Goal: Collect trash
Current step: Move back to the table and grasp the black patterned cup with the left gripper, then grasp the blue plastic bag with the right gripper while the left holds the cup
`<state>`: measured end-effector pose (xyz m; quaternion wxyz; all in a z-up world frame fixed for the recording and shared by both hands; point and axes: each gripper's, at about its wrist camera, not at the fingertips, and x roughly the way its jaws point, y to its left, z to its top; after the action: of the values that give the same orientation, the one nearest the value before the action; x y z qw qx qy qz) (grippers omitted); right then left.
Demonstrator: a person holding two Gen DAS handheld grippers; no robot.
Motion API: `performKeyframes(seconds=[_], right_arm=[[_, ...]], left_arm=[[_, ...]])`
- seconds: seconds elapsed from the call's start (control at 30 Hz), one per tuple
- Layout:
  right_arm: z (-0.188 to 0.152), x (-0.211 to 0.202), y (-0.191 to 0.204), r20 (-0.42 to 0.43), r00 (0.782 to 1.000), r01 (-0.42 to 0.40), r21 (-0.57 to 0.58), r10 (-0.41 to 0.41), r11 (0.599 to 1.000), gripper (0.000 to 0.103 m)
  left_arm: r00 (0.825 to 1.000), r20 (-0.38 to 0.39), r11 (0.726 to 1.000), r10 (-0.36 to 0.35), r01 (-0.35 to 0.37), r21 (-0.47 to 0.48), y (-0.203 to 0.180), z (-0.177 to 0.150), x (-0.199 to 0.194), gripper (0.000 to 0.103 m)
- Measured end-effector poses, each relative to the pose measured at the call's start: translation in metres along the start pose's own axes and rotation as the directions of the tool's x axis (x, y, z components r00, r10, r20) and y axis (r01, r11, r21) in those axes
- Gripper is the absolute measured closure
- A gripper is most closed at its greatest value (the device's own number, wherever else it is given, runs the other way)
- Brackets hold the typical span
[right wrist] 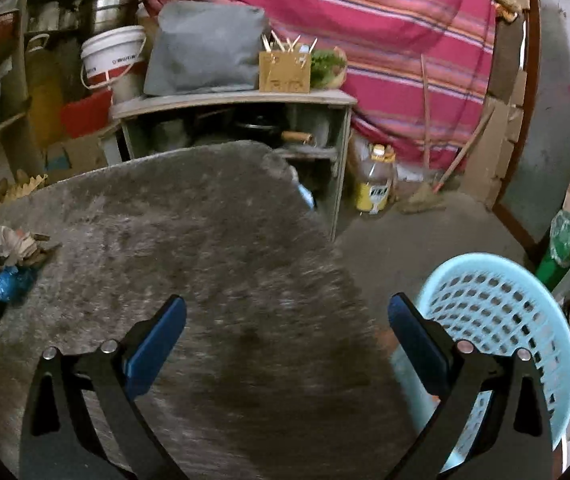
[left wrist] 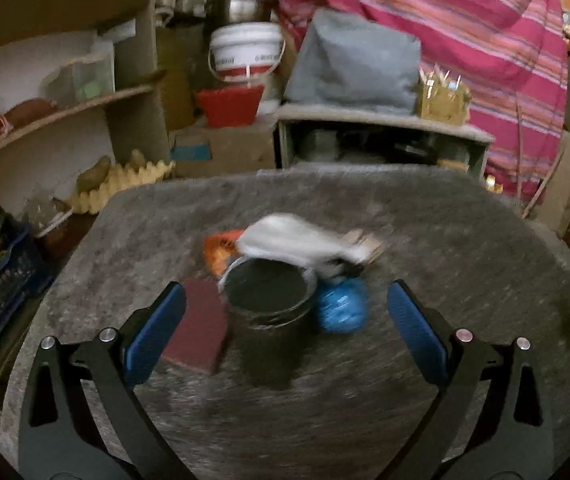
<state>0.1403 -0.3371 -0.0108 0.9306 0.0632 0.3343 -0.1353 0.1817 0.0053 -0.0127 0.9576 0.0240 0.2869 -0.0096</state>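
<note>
- left gripper (left wrist: 285,320) is spread wide with nothing in it, hovering near the dark round tin can (left wrist: 269,300) on the shaggy grey rug (left wrist: 445,264)
- trash sits bunched around the can: crumpled white paper (left wrist: 285,240) on its far rim, blue plastic wad (left wrist: 341,306) touching its right side, flat maroon card (left wrist: 197,328) on the left
- right gripper (right wrist: 285,328) is also released, over bare rug near its right edge
- light blue perforated plastic basket (right wrist: 497,320) sits on the floor just right of that edge
</note>
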Motion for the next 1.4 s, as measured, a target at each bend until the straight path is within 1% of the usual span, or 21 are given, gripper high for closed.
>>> performKeyframes(seconds=[0.07, 0.2, 0.27, 0.3, 0.33, 0.37, 0.4, 0.43, 0.53, 0.67, 0.83, 1.03, 1.17, 1.3, 1.37, 1.4], right_arm=[[0.0, 0.002, 0.011, 0.0, 1.0, -0.032, 0.009, 0.032, 0.999, 0.004], [-0.001, 0.01, 0.035, -0.015, 1.0, -0.016, -0.048, 0.015, 0.999, 0.004], [-0.001, 0.013, 0.045, -0.02, 1.0, -0.001, -0.077, 0.0, 0.997, 0.004], [-0.001, 0.014, 0.049, -0.021, 1.0, 0.002, -0.084, -0.004, 0.996, 0.004], [-0.001, 0.014, 0.053, -0.021, 1.0, -0.002, -0.083, 0.0, 0.997, 0.004], [-0.001, 0.014, 0.055, -0.02, 1.0, -0.01, -0.078, 0.008, 0.997, 0.004], [0.0, 0.012, 0.058, -0.017, 1.0, -0.024, -0.071, 0.023, 0.997, 0.004], [0.0, 0.011, 0.06, -0.012, 0.999, -0.034, -0.067, 0.033, 0.997, 0.004], [0.001, 0.004, 0.072, 0.011, 0.998, -0.059, -0.068, 0.06, 0.996, 0.004], [0.001, -0.006, 0.094, 0.043, 0.994, -0.096, -0.094, 0.1, 0.991, 0.004], [-0.001, -0.013, 0.13, 0.05, 0.988, -0.137, -0.141, 0.146, 0.98, 0.004], [-0.01, -0.013, 0.187, 0.017, 0.975, -0.214, -0.208, 0.223, 0.954, 0.004], [-0.018, -0.008, 0.226, -0.011, 0.968, -0.244, -0.262, 0.25, 0.934, 0.004], [-0.024, 0.001, 0.257, -0.048, 0.967, -0.254, -0.302, 0.252, 0.919, 0.005], [-0.027, 0.008, 0.267, -0.069, 0.966, -0.258, -0.318, 0.249, 0.912, 0.006], [-0.028, 0.011, 0.273, -0.076, 0.966, -0.258, -0.329, 0.247, 0.908, 0.013]], left_arm=[[1.0, -0.024, 1.0, 0.007, -0.007, 0.001, 0.009, -0.004, 0.01, 0.006], [0.999, -0.054, 1.0, -0.004, 0.005, 0.005, 0.019, -0.006, 0.029, 0.007], [0.997, -0.079, 1.0, -0.017, 0.017, 0.001, 0.021, -0.007, 0.037, 0.019], [0.995, -0.096, 1.0, -0.025, 0.025, -0.001, 0.021, -0.006, 0.042, 0.023], [0.994, -0.103, 0.999, -0.034, 0.034, -0.004, 0.022, -0.007, 0.043, 0.03], [0.993, -0.106, 0.999, -0.048, 0.048, -0.01, 0.023, -0.008, 0.044, 0.041], [0.992, -0.107, 0.998, -0.07, 0.069, -0.015, 0.024, -0.007, 0.044, 0.048], [0.99, -0.104, 0.996, -0.091, 0.09, -0.019, 0.025, -0.006, 0.042, 0.048], [0.993, -0.082, 0.997, -0.08, 0.081, 0.013, 0.025, -0.007, 0.032, 0.048], [0.997, -0.06, 0.998, -0.044, 0.047, 0.042, 0.032, -0.01, 0.014, 0.048], [1.0, -0.025, 0.999, 0.009, -0.009, 0.034, 0.059, -0.008, -0.005, 0.048], [0.997, -0.017, 0.997, 0.078, -0.078, -0.014, 0.097, -0.009, -0.008, 0.048], [0.996, -0.027, 0.995, 0.086, -0.087, -0.04, 0.113, -0.009, -0.003, 0.048], [0.995, -0.024, 0.994, 0.101, -0.102, -0.046, 0.124, -0.009, -0.003, 0.048], [0.994, -0.023, 0.992, 0.106, -0.107, -0.062, 0.133, -0.009, -0.004, 0.048], [0.994, -0.024, 0.992, 0.105, -0.106, -0.074, 0.136, -0.009, -0.004, 0.048]])
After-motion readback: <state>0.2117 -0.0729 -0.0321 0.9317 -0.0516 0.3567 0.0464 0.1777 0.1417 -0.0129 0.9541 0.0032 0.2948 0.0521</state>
